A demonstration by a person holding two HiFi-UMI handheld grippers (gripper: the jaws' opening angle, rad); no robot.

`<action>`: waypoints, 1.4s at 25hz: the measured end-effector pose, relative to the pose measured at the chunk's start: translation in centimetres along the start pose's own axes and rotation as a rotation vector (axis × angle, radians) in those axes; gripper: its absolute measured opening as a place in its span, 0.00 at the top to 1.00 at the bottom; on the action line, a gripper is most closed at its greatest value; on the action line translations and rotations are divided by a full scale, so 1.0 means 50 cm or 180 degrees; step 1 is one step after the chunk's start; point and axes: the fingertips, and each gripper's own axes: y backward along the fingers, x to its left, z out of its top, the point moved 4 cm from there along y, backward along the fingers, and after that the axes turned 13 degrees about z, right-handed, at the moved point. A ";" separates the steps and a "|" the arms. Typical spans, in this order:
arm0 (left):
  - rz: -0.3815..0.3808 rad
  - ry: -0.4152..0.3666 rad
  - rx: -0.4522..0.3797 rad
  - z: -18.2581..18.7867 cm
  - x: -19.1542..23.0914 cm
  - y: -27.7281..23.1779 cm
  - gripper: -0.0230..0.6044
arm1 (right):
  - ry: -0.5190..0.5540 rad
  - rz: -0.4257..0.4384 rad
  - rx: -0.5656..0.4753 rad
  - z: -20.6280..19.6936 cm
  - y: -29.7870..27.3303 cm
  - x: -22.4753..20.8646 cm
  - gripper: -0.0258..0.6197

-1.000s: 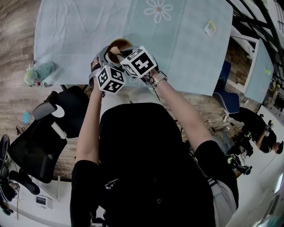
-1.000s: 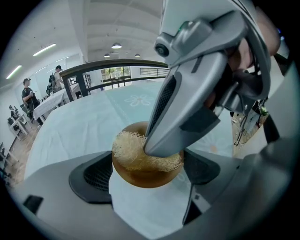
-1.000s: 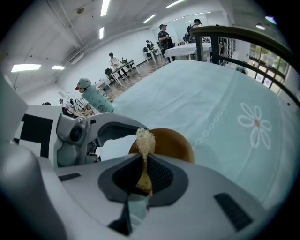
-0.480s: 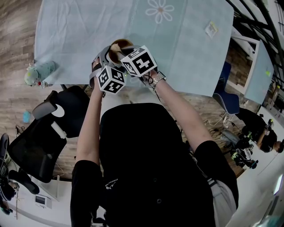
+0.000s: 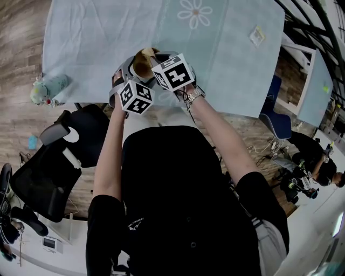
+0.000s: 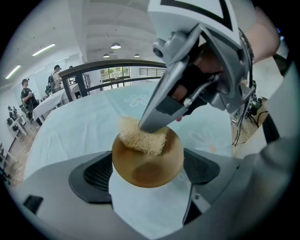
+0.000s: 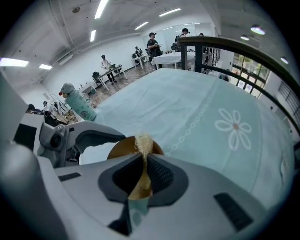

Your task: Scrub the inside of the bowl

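Observation:
A brown wooden bowl (image 6: 149, 165) is tilted toward me above the table's near edge, pinched at its rim by my left gripper (image 6: 147, 172). A tan scrub pad (image 6: 140, 137) presses on the bowl's upper inside wall, with my right gripper (image 6: 157, 117) shut on it. In the right gripper view the pad (image 7: 143, 142) sticks out between the shut jaws of the right gripper (image 7: 142, 161), in front of the bowl (image 7: 121, 149). In the head view the bowl (image 5: 142, 59) shows just beyond both marker cubes.
The pale blue cloth on the table (image 5: 97, 32) has a flower print (image 5: 194, 12). A green bottle with a plush top (image 5: 47, 89) stands at the table's left corner, and a small packet (image 5: 255, 35) lies far right. A black office chair (image 5: 54, 161) is at my left.
The right gripper has shifted slightly right and away, dragging the pad across the bowl's inside. The left gripper still holds the bowl in much the same place.

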 end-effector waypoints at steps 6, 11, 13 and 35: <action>-0.0002 -0.0004 0.0006 0.001 -0.001 0.000 0.22 | 0.0526 -0.0273 0.0282 0.002 0.015 -0.002 0.90; -0.0003 -0.0001 0.0010 0.001 -0.002 -0.001 0.22 | 0.0618 -0.0353 0.0506 -0.002 0.008 0.000 0.90; -0.0007 0.0005 0.0009 0.000 -0.001 -0.002 0.22 | 0.0561 -0.0320 0.0563 -0.004 0.005 -0.001 0.90; -0.0002 0.0009 -0.0001 0.006 -0.001 0.001 0.22 | -0.0128 0.0643 0.0213 -0.011 -0.022 0.066 0.90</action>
